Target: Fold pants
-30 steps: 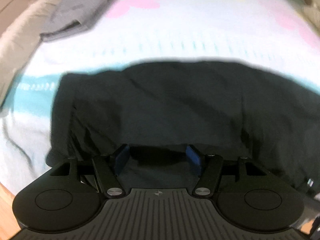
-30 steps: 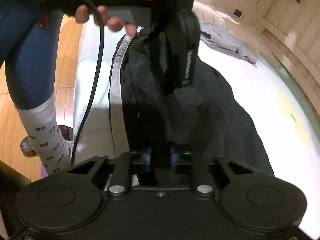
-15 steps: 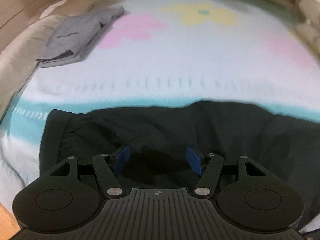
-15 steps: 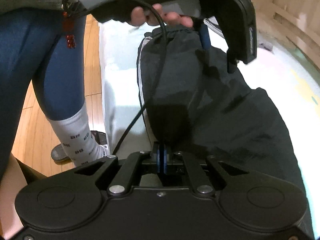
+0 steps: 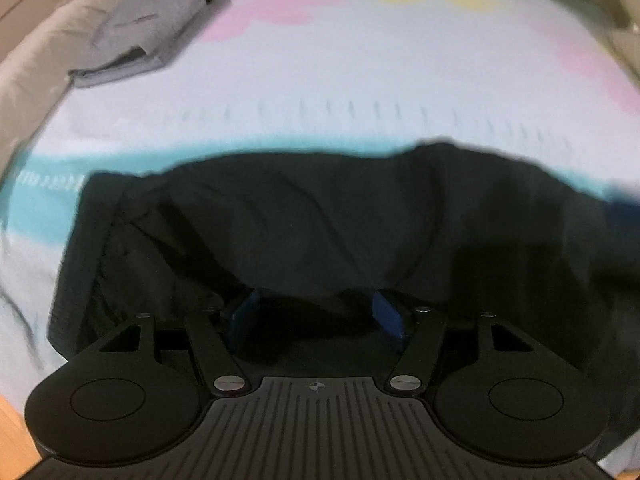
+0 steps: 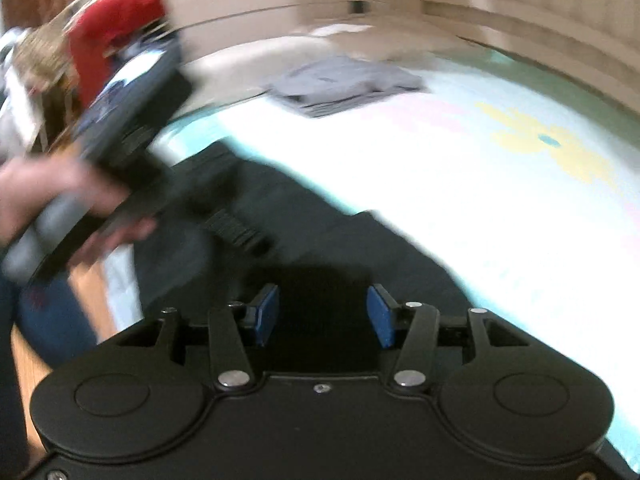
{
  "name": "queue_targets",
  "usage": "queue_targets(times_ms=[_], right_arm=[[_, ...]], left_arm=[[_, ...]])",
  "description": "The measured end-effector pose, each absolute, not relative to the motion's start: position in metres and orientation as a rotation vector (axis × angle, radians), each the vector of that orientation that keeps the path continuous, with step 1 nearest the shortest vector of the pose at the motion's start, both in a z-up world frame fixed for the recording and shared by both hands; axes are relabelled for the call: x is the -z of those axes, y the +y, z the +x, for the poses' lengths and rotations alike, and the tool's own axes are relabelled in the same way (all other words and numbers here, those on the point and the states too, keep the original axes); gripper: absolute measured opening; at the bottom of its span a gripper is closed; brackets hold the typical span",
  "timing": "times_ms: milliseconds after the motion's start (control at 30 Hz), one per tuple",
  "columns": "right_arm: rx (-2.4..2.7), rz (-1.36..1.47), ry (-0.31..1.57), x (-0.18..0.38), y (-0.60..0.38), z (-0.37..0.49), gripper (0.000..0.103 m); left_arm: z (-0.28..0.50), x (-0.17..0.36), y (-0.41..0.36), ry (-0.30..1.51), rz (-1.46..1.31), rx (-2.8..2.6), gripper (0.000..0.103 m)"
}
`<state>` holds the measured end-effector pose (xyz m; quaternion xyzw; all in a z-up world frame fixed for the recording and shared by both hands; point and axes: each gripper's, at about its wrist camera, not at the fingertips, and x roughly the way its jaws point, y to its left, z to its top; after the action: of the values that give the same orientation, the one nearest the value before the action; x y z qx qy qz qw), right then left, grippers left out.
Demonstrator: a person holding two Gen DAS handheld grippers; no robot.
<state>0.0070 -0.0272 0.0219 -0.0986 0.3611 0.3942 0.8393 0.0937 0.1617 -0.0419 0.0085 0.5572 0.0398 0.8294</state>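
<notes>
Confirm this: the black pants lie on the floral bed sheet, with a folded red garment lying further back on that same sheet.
Not right: the folded garment lying further back on the floral bed sheet is grey, as the right wrist view shows. The black pants do lie on that sheet.

The black right hand-held gripper [image 6: 322, 314] with blue pads has just been opening, nothing between its jaws. The black left hand-held gripper [image 5: 316, 320], tilted steeply downward, holds its blue pads parted; a person's bare hand [image 6: 60, 196] grips its handle.
</notes>
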Motion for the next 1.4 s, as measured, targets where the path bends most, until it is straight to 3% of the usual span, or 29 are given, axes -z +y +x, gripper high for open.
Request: queue_targets(times_ms=[267, 467, 500, 567, 867, 1033, 1200, 1300, 1400], right_arm=[[-0.837, -0.11, 0.855, 0.001, 0.001, 0.099, 0.07], [-0.916, -0.152, 0.953, 0.035, 0.018, 0.12, 0.07], [-0.925, -0.148, 0.964, 0.036, 0.013, 0.12, 0.067], [-0.948, -0.116, 0.983, 0.036, 0.009, 0.123, 0.012], [-0.943, -0.313, 0.672, 0.001, -0.001, 0.026, 0.012], [-0.93, -0.586, 0.544, 0.025, 0.02, -0.038, 0.012], [-0.903, -0.66, 0.52, 0.039, 0.025, -0.056, 0.015], [-0.911, -0.635, 0.534, 0.034, 0.022, -0.054, 0.021], [-0.934, -0.544, 0.57, 0.021, 0.012, -0.047, 0.044]], left_arm=[[0.094, 0.042, 0.159, 1.171, 0.034, -0.077, 0.061], [0.096, 0.042, 0.157, 1.168, 0.05, -0.073, 0.061], [0.094, 0.041, 0.156, 1.168, 0.051, -0.072, 0.061], [0.093, 0.039, 0.157, 1.169, 0.042, -0.07, 0.061], [0.087, -0.015, 0.193, 0.868, -0.201, -0.17, 0.06], [0.097, 0.003, 0.184, 0.96, -0.215, -0.13, 0.06], [0.1, 0.031, 0.183, 1.125, -0.168, -0.135, 0.06], [0.094, 0.035, 0.19, 1.143, -0.199, -0.131, 0.06], [0.094, 0.034, 0.194, 1.14, -0.203, -0.131, 0.06]])
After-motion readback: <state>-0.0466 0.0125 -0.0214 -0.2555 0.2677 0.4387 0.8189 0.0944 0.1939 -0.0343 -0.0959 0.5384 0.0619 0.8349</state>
